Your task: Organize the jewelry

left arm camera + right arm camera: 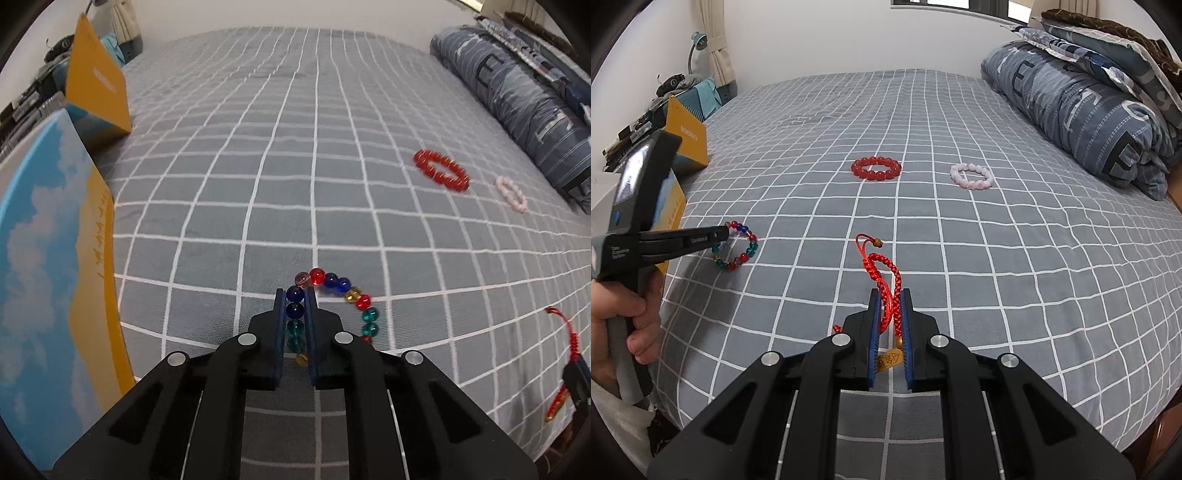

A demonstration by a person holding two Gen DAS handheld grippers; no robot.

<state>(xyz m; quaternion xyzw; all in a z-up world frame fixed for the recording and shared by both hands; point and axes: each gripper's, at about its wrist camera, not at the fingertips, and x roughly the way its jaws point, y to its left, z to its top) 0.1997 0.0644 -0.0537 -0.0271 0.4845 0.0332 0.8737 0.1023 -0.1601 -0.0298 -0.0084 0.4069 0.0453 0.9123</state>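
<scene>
My left gripper (295, 295) is shut on a multicoloured glass-bead bracelet (334, 282), with the rest of the loop curving out to the right; it also shows in the right wrist view (738, 247) at the left gripper (726, 233). My right gripper (889, 295) is shut on a red braided cord bracelet (882, 273) with a gold tag; the cord shows at the right edge of the left wrist view (565, 332). A red bead bracelet (876, 168) (441, 170) and a pale pink bead bracelet (972, 176) (511, 194) lie on the grey checked bedsheet (960, 258).
An open box with a blue-sky and yellow print (55, 258) stands at the left, its yellow lid (98, 88) raised behind it. A folded blue quilt (1089, 110) lies along the right side. Clutter and a lamp (696, 44) sit beyond the bed's left edge.
</scene>
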